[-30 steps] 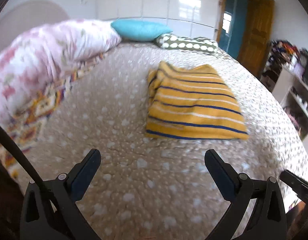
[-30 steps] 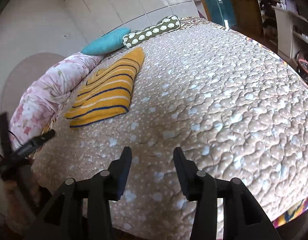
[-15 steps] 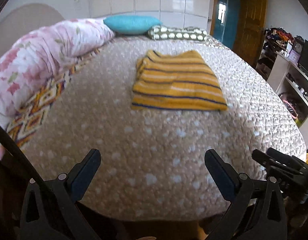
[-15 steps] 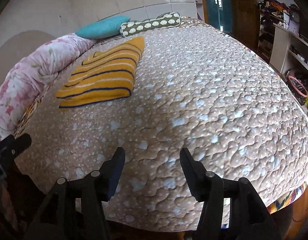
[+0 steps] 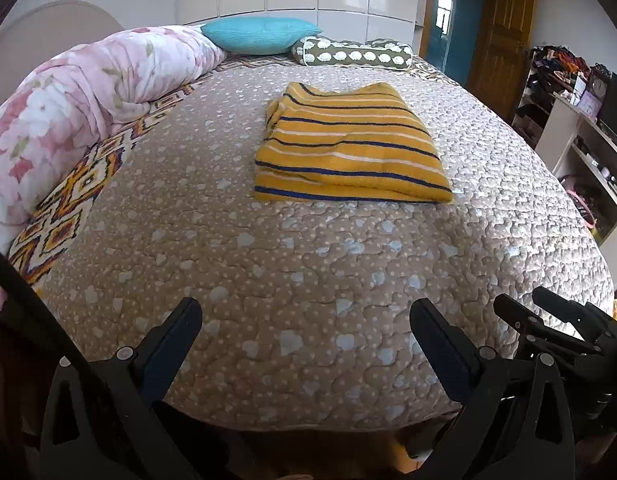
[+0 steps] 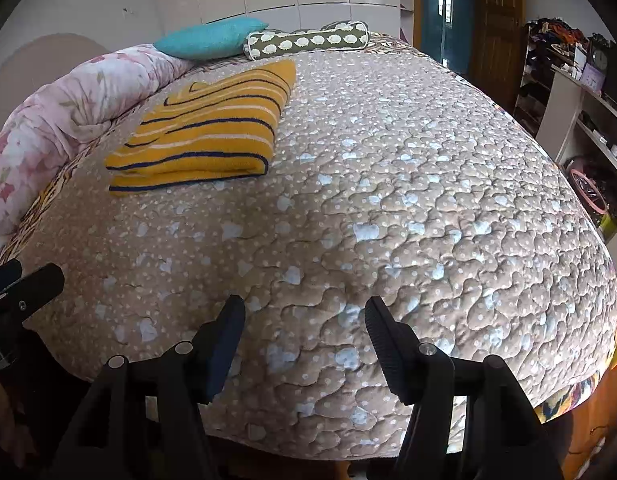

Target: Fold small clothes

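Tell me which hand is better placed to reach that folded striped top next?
Probably the left. In its view the striped top lies nearly straight ahead of the open left tool; from the right tool, also open, the top sits off to the left.

left gripper [image 5: 306, 332] wide open, holding nothing | folded striped top [image 5: 348, 152] chilling on bed quilt [image 5: 308, 272] | right gripper [image 5: 548, 320] peeking in, lower right

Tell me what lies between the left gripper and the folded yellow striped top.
Nothing visible: only bare quilted brown bedspread lies between the open left gripper and the folded yellow striped top.
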The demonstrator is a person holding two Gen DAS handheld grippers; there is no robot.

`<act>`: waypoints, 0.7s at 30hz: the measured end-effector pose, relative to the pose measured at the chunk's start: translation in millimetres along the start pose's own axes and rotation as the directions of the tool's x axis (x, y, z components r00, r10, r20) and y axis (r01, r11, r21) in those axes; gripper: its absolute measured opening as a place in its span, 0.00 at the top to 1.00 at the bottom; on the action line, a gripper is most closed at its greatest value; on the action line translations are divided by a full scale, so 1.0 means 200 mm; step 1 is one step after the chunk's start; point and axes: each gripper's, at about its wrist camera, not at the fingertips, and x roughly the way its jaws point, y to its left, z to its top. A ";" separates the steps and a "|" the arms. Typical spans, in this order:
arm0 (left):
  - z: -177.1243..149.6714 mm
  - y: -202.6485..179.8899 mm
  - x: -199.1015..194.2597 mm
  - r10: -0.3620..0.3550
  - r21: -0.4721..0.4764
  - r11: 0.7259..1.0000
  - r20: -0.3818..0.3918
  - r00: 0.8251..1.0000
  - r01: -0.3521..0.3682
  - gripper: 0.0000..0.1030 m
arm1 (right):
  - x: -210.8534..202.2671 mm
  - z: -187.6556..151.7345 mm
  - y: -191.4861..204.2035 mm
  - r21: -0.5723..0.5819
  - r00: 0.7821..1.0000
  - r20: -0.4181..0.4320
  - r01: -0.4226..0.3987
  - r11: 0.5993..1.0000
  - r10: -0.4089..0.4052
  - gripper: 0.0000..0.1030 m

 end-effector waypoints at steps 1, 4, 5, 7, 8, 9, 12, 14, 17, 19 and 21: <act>0.00 0.00 0.00 0.001 0.001 1.000 -0.001 1.000 -0.001 0.00 | 0.00 0.00 0.00 0.001 1.000 -0.002 0.004 1.000 -0.004 0.35; 0.00 -0.01 0.00 0.007 0.003 1.000 -0.001 1.000 -0.007 0.00 | 0.00 0.00 -0.01 0.004 1.000 -0.004 0.010 1.000 -0.010 0.34; 0.00 -0.01 0.00 0.008 0.004 1.000 -0.002 1.000 -0.008 0.00 | 0.00 0.00 -0.01 0.004 1.000 -0.005 0.012 1.000 -0.012 0.34; 0.00 -0.01 0.01 0.014 0.008 1.000 -0.007 1.000 -0.014 0.00 | 0.01 0.00 -0.02 0.007 1.000 -0.009 0.017 1.000 -0.017 0.33; 0.00 -0.01 0.01 0.018 0.009 1.000 -0.011 1.000 -0.017 0.00 | 0.01 0.00 -0.03 0.009 1.000 -0.012 0.019 1.000 -0.019 0.33; -0.01 -0.01 0.02 0.019 0.010 1.000 -0.016 1.000 -0.019 0.00 | 0.02 0.00 -0.03 0.010 1.000 -0.016 0.020 1.000 -0.019 0.33; -0.01 -0.01 0.02 0.018 0.009 1.000 -0.026 0.999 -0.018 0.00 | 0.03 0.00 -0.04 0.010 0.999 -0.025 0.020 1.000 -0.020 0.33; -0.01 -0.01 0.03 0.020 0.010 1.000 -0.030 0.999 -0.020 0.00 | 0.03 0.00 -0.03 0.007 0.999 -0.027 0.020 1.000 -0.020 0.33; -0.01 -0.01 0.03 0.022 0.012 1.000 -0.035 0.999 -0.021 0.00 | 0.04 0.00 -0.03 -0.001 0.999 -0.031 0.019 1.000 -0.019 0.32; -0.01 -0.02 0.04 0.019 0.013 1.000 -0.041 0.999 -0.019 0.00 | 0.04 -0.01 -0.03 -0.004 0.999 -0.033 0.016 1.000 -0.016 0.31; -0.02 -0.02 0.05 0.017 0.014 1.000 -0.048 0.999 -0.016 0.00 | 0.04 -0.01 -0.03 -0.001 0.999 -0.034 0.011 1.000 -0.011 0.31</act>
